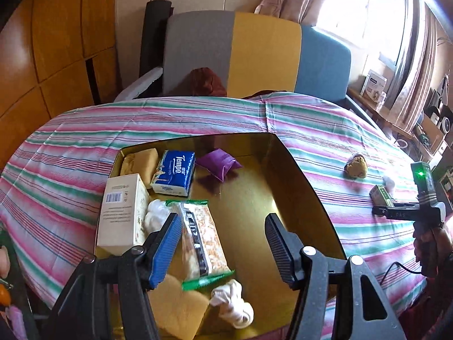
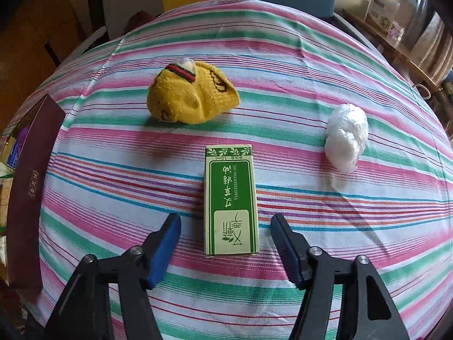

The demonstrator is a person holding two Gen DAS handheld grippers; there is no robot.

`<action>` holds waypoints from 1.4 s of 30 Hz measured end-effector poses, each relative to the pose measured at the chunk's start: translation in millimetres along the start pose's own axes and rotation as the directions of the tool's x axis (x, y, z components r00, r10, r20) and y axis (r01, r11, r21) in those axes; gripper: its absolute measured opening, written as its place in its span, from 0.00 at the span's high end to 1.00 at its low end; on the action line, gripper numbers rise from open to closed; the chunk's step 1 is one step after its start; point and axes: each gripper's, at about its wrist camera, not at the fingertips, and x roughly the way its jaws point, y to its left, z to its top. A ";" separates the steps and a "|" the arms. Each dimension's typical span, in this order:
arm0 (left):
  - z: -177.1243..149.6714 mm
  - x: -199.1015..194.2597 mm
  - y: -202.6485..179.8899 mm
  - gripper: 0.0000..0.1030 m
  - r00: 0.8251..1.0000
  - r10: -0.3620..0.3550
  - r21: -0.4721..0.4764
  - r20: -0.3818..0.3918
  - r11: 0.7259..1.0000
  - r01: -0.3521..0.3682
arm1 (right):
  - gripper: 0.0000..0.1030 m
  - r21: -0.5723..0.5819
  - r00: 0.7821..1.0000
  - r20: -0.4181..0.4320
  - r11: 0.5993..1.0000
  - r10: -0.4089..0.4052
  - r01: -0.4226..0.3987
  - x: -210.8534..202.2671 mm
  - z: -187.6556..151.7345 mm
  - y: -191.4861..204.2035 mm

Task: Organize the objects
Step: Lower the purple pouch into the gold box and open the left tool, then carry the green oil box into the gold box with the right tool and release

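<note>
The left claw (image 1: 223,223) gapes wide and empty above the gold box (image 1: 294,175), which holds a snack bar (image 1: 202,240), tissues (image 1: 175,172), purple packet (image 1: 219,164) and white socks (image 1: 235,306). The right claw (image 2: 225,226), wide and empty, straddles a green carton (image 2: 230,198) right of the box.

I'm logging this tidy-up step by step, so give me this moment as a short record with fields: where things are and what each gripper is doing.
surface: striped tablecloth
container: gold-lined box on the cloth
in box: Tempo tissue pack, purple pouch, white carton, snack bar, white sock
still on cloth: green essential oil box, yellow sock, white plastic wad
left gripper: open, above the box, holding nothing
right gripper: open, fingers either side of the green essential oil box's near end
</note>
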 end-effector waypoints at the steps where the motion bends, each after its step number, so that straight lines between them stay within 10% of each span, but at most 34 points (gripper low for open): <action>1: -1.8 -2.0 -0.5 0.40 1.000 0.003 0.005 0.001 1.000 -0.003 | 0.33 -0.004 1.000 0.002 1.000 0.000 0.000 -0.3 -0.5 1.0; 10: -16.3 -6.7 0.5 0.40 0.999 0.036 0.015 -0.013 0.999 -0.036 | 0.34 0.021 0.998 0.062 1.000 -0.014 0.013 -10.3 3.5 -4.5; 20: -22.3 -5.8 -2.1 0.40 0.999 0.033 0.019 -0.033 0.999 -0.032 | 0.70 0.001 0.999 0.040 1.000 -0.030 0.030 -3.8 2.9 -2.0; 36: -31.7 -8.6 12.8 0.40 0.998 0.030 -0.001 -0.048 1.000 -0.030 | 0.70 -0.006 0.999 0.045 1.000 -0.010 0.010 -22.7 -3.0 17.3; 42: -35.8 -16.2 32.8 0.40 0.999 0.025 -0.050 -0.036 0.998 -0.027 | 0.70 -0.103 0.989 0.113 0.991 0.094 -0.082 -67.2 7.5 86.2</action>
